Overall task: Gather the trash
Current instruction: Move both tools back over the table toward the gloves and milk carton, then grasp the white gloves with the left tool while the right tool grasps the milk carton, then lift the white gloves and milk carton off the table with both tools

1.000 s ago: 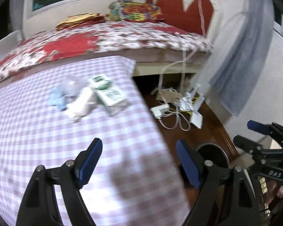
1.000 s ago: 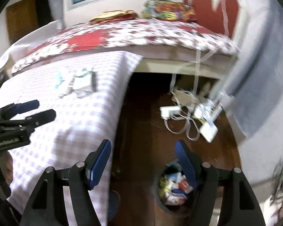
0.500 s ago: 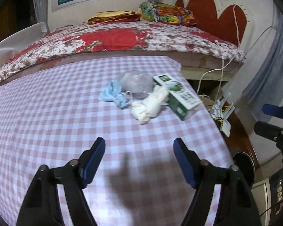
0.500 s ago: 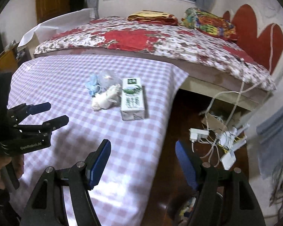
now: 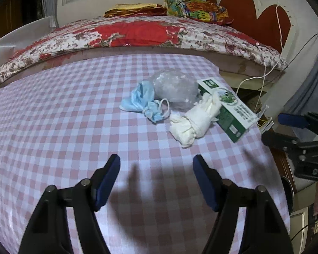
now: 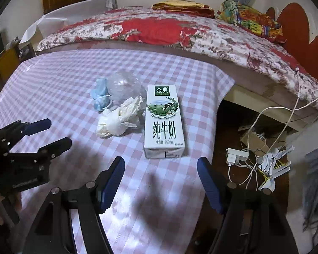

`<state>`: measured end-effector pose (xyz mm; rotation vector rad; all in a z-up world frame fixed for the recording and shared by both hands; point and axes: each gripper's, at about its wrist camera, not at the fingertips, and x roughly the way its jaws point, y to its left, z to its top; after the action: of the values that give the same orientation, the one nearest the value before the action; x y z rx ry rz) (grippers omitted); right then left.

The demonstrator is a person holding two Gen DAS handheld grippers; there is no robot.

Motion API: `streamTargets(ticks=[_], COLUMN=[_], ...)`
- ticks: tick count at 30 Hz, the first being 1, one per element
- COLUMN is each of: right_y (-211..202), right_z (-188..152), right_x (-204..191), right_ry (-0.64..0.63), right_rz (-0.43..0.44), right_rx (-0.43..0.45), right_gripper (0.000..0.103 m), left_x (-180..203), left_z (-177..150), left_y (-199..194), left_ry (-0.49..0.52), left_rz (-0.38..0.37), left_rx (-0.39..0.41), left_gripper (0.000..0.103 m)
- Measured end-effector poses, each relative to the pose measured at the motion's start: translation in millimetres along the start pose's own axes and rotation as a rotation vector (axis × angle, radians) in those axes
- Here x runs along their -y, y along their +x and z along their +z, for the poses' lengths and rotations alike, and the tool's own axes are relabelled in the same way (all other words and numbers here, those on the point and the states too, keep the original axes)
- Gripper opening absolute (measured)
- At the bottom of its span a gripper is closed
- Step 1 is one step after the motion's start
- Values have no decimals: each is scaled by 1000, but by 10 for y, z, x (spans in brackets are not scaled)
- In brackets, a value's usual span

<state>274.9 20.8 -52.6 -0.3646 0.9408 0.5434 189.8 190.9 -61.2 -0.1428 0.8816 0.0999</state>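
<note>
— Checked pink-and-white tablecloth (image 5: pixel 74 110) fills both views now, with the bed in its red floral cover (image 5: pixel 137 31) behind. What differs from a second ago?

— Back then the floor and a full trash bin sat under the right gripper; that bin is out of sight now, and both grippers have swung over the table toward the litter. The milk carton (image 6: pixel 164 120) lies flat just ahead of the right gripper (image 6: pixel 161 180), whose jaws stand wide with nothing between them.

— And the left gripper (image 5: pixel 156 180)?

— Its jaws are closing a little, nothing between them, only cloth beneath. The crumpled white tissue (image 5: pixel 193 122) lies just ahead, touching the carton (image 5: pixel 231 110). The blue face mask (image 5: pixel 144 103) and the clear plastic bag (image 5: pixel 173 89) sit bunched behind it.

— Anything hard to read?

— The bag's contents cannot be made out. The cable tangle and white charger (image 6: pixel 237 155) on the floor at right blur together. The person shows only as a bit of hand at the frame edges.
</note>
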Motion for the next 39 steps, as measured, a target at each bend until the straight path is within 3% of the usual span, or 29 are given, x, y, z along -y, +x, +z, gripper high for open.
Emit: streamTargets(ticks=[8,10,21,27,32,39], right_y=[459,525,391,268,164,22], right_z=[113,128,177,117,61,-42], right_x=[51,76,321,460,506,450], right_ry=[-4,-9,-7,17,36,45], right_rz=[9,21,-12,-21,-18,-9], right_rx=[-35,-38,40,61,73,86], right_gripper=[72,58,57,57,57,57], left_x=[44,69,366,507,460,399], left_z=[87,109,200,259,302,310], left_y=[189,227,390,573,486,335], left_ry=[-1,0,4,23,-3,-8], left_rz=[-25,-31,-91,-70,-79,-68], left_rx=[-7,-8,-6,-15,12,20], left_gripper=[71,70,68,54,27,25])
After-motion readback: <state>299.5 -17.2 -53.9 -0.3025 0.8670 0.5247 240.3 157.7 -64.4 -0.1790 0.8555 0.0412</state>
